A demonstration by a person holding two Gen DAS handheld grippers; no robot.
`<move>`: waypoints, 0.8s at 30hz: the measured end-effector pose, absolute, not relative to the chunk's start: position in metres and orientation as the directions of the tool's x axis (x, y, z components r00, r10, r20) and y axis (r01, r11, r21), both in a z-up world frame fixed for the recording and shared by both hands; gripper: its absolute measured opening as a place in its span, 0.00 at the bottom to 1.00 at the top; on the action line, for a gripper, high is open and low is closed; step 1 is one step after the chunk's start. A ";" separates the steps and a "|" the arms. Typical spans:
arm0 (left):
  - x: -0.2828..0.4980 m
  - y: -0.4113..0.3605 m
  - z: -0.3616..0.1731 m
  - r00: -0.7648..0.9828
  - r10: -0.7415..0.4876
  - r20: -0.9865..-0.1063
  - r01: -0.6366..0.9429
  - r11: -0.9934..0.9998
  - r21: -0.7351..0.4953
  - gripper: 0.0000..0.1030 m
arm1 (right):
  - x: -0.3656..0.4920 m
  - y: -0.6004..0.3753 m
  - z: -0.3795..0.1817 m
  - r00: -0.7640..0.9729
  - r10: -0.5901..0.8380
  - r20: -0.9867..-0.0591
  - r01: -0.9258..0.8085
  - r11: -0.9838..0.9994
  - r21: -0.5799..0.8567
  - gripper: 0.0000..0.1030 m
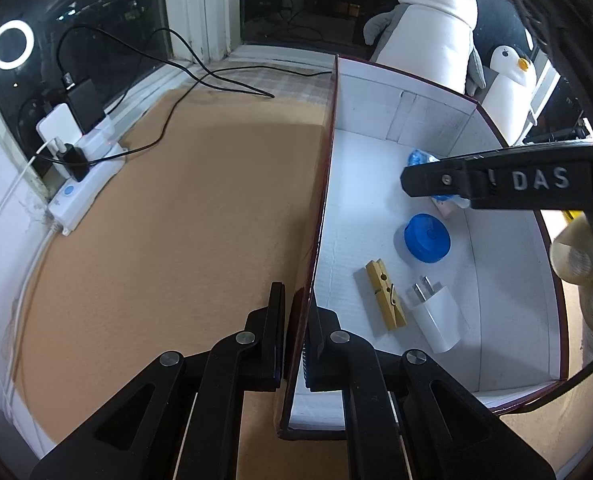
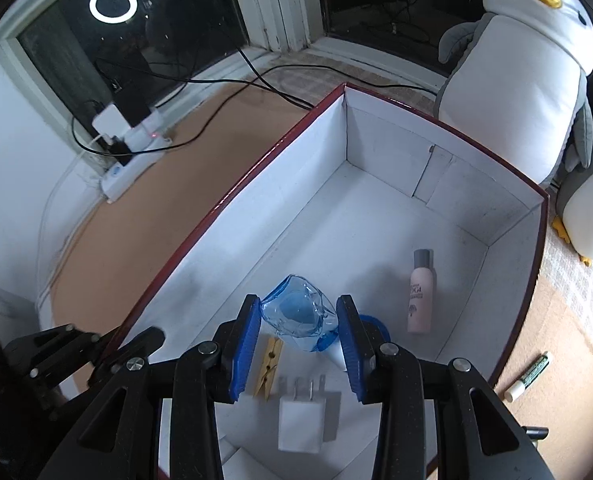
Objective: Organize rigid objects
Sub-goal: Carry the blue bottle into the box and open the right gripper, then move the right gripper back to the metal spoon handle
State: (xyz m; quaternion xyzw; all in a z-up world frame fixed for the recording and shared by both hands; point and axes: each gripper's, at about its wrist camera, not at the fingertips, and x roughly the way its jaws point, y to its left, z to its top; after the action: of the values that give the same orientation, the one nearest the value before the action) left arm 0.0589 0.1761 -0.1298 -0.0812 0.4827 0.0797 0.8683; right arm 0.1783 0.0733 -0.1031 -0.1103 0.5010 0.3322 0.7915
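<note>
Tan tabletop [image 1: 176,240] | box [image 2: 376,208]: clothespin [image 2: 268,368], charger [image 2: 300,424], bottle [image 2: 421,292]

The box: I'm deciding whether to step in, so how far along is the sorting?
Done: the clothespin, white charger, blue lid and pink bottle lie in the box. In hand: the right gripper holds a clear blue bottle over it; the left gripper pinches the wall. Left: a marker outside.

The right gripper [image 1: 410,180] hides most of the pink bottle [image 1: 446,208].

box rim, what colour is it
Dark red on the box rim, clearest in the right wrist view.
</note>
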 end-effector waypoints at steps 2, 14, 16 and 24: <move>0.059 0.177 -0.130 0.520 0.059 -0.852 -0.217 0.974 -0.066 0.06 | 0.181 0.074 -0.105 0.273 0.415 -0.868 -0.630 0.759 0.164 0.34; 0.056 0.175 -0.129 0.518 0.063 -0.853 -0.219 0.974 -0.061 0.06 | 0.184 0.077 -0.102 0.284 0.414 -0.865 -0.629 0.761 0.158 0.35; 0.056 0.175 -0.128 0.519 0.066 -0.853 -0.220 0.974 -0.059 0.06 | 0.184 0.075 -0.100 0.285 0.420 -0.862 -0.626 0.763 0.165 0.36; 0.054 0.174 -0.125 0.519 0.079 -0.851 -0.219 0.975 -0.043 0.06 | 0.178 0.057 -0.087 0.302 0.451 -0.840 -0.613 0.767 0.191 0.38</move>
State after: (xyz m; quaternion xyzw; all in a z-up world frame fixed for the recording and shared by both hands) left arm 0.0538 0.1737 -0.1254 -0.0727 0.4826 0.0858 0.8686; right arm 0.1784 0.0573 -0.0867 -0.0828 0.4892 0.3313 0.8025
